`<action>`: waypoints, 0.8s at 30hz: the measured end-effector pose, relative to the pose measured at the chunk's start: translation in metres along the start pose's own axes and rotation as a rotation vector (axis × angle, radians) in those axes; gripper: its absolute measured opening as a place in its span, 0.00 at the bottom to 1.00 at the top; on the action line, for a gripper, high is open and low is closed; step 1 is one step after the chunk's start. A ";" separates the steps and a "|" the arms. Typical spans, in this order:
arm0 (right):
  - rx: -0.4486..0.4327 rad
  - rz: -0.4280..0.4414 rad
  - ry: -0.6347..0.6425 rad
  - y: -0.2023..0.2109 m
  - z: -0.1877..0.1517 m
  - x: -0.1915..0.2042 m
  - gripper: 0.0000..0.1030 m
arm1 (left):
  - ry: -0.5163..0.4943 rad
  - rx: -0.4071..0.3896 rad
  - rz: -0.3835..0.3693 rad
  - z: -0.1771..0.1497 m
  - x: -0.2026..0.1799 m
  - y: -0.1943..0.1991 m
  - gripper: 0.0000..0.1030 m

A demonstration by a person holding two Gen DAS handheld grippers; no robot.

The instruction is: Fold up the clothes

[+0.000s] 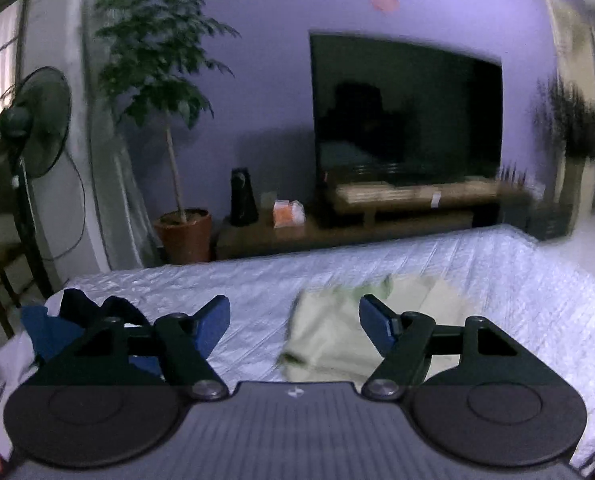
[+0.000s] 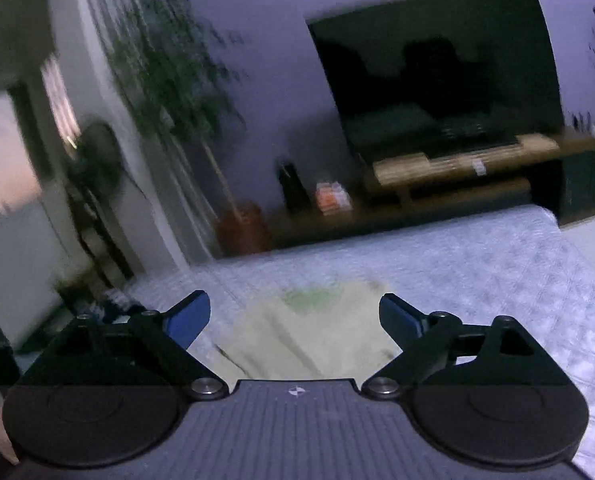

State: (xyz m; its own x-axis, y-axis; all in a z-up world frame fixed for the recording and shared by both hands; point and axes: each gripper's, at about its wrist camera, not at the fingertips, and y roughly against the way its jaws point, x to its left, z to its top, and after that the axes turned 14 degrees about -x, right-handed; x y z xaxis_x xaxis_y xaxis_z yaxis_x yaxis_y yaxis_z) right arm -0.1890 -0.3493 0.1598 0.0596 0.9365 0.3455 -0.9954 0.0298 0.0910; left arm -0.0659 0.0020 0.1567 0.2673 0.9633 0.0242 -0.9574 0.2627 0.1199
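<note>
A pale yellow-green garment (image 1: 329, 332) lies crumpled on the light quilted bed (image 1: 257, 284). It also shows in the right wrist view (image 2: 309, 340), blurred. My left gripper (image 1: 294, 316) is open and empty, above the bed with the garment under its right finger. My right gripper (image 2: 294, 312) is open and empty, directly over the garment. A pile of dark blue, black and white clothes (image 1: 69, 320) lies at the bed's left edge, behind my left gripper's left finger.
Beyond the bed stand a low wooden TV bench (image 1: 377, 220) with a large dark TV (image 1: 405, 108), a potted tree (image 1: 185, 232) and a standing fan (image 1: 33, 128) at the left. The bed (image 2: 477, 264) stretches to the right.
</note>
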 end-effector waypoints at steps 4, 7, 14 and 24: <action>-0.082 0.205 -0.006 0.056 0.010 0.037 0.92 | 0.178 -0.114 -0.049 0.038 0.001 0.058 0.70; -0.141 0.316 0.079 0.094 0.009 0.055 0.92 | 0.394 -0.196 -0.083 0.052 0.013 0.096 0.81; -0.186 0.036 0.069 0.126 0.010 0.029 0.92 | 0.605 0.044 0.275 0.031 0.040 0.106 0.59; -0.346 -0.214 -0.071 0.181 0.033 -0.032 0.92 | 0.557 0.035 0.296 0.044 0.029 0.129 0.79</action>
State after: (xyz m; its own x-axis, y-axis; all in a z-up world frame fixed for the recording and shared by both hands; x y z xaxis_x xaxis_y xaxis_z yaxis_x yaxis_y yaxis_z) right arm -0.3685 -0.3853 0.1962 0.2613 0.8702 0.4178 -0.9255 0.3488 -0.1477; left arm -0.1773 0.0613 0.2168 -0.1146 0.8818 -0.4575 -0.9755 -0.0128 0.2196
